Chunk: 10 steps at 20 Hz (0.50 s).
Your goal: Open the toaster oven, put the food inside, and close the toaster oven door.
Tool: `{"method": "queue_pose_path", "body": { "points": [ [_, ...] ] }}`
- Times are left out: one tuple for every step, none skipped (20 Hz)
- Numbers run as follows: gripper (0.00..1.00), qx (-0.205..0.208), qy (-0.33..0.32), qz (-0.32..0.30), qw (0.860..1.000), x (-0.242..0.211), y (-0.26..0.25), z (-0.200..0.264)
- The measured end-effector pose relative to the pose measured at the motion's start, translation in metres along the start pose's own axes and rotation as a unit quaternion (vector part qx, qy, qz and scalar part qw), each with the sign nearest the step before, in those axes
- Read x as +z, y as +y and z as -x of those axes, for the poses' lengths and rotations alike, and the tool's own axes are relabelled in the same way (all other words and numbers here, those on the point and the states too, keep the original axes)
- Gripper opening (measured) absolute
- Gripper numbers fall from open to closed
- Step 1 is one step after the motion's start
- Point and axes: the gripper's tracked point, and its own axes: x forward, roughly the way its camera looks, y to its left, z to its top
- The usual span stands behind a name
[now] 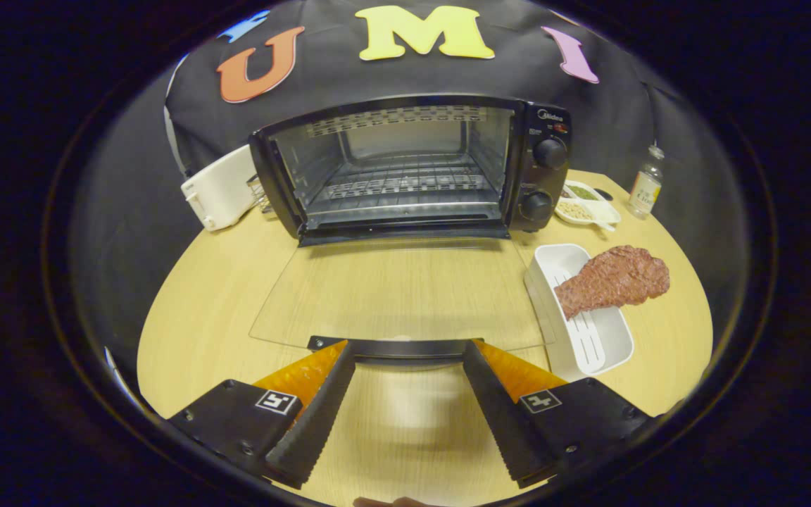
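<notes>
Tool: my tool (pixel 409 394) is spread wide and grips nothing; the door handle (pixel 397 347) sits at 12 o'clock, just at the fingertips, and I cannot tell whether they touch it.
Oven: the toaster oven (pixel 412 169) stands at 12 o'clock beyond the fingers, its cavity exposed with the wire rack (pixel 405 184) bare.
Door: the glass door (pixel 398 292) lies flat over the bench (pixel 208 296), so I judge the opening step done.
Food: the slab of meat (pixel 613 280) rests at 2 o'clock, across the far end of the white tray (pixel 592 341) and overhanging its rim.
Step in hand: I judge it is fetching the food.
How to do it well: I lift clear of the handle first, swing to 2 o'clock, come down over the meat's thick middle, and pinch gently.
Risk: dragging the tray along, or knocking the door.
</notes>
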Motion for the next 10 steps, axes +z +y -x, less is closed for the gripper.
{"method": "queue_pose_path", "body": {
  "points": [
    [1.00, 0.009, 0.005, -0.002, 1.000, 0.000, -0.001, 0.004],
    [1.00, 0.017, 0.007, -0.002, 1.000, 0.002, -0.003, 0.008],
    [1.00, 0.022, 0.009, 0.002, 1.000, 0.005, -0.006, 0.013],
    [0.99, 0.024, 0.012, 0.003, 1.000, 0.009, -0.012, 0.019],
    [0.99, 0.026, 0.013, 0.009, 1.000, 0.014, -0.019, 0.024],
    [0.99, 0.027, 0.010, 0.017, 0.999, 0.022, -0.026, 0.029],
    [0.99, 0.029, 0.009, 0.022, 0.999, 0.031, -0.036, 0.035],
    [0.99, 0.036, 0.013, 0.022, 0.999, 0.034, -0.042, 0.039],
    [0.99, 0.044, 0.023, 0.022, 0.999, 0.037, -0.049, 0.044],
    [0.98, 0.052, 0.035, 0.023, 0.998, 0.041, -0.058, 0.049]
  ]
}}
